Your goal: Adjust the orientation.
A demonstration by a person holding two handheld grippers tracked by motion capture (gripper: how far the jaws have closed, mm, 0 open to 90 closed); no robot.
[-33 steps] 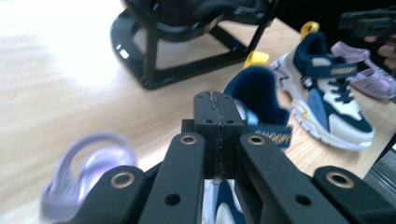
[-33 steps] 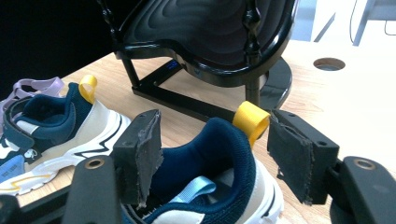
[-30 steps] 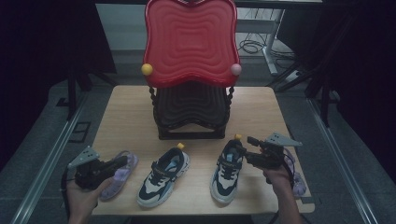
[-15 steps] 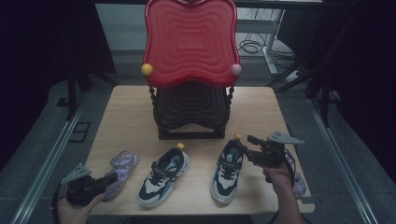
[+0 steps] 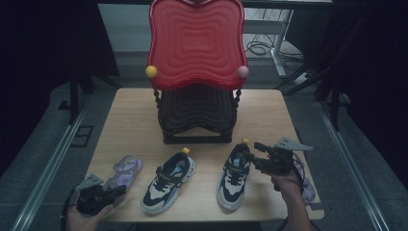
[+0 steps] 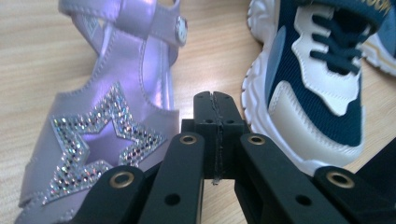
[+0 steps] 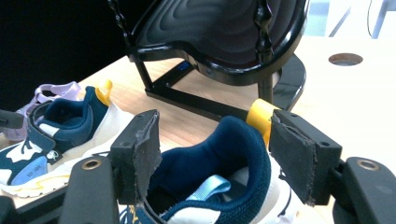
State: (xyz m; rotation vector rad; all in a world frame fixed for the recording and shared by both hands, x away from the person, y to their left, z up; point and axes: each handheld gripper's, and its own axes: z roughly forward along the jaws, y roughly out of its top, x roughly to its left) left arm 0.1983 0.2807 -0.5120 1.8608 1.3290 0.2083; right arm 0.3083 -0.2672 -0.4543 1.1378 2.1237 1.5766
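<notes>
Two navy-and-white sneakers stand side by side on the wooden table (image 5: 134, 120), the left sneaker (image 5: 168, 180) and the right sneaker (image 5: 234, 174). My right gripper (image 5: 253, 155) (image 7: 217, 144) is open, its jaws on either side of the right sneaker's heel (image 7: 210, 168) with its yellow pull tab. A purple star sandal (image 5: 126, 168) (image 6: 107, 135) lies at the front left. My left gripper (image 5: 120, 189) (image 6: 215, 100) is shut with nothing in it, low by the sandal's toe end, between the sandal and the left sneaker (image 6: 317, 93).
A black stand (image 5: 197, 115) (image 7: 219, 32) with a red wavy top (image 5: 195, 43) rises behind the shoes at mid-table. A second purple sandal (image 5: 308, 190) lies under the right hand near the front right corner. The other sneaker (image 7: 60, 130) sits left of the right jaws.
My left gripper has drawn back from over the purple sandal toward the table's front-left edge. The right gripper has hardly moved at the right sneaker's heel.
</notes>
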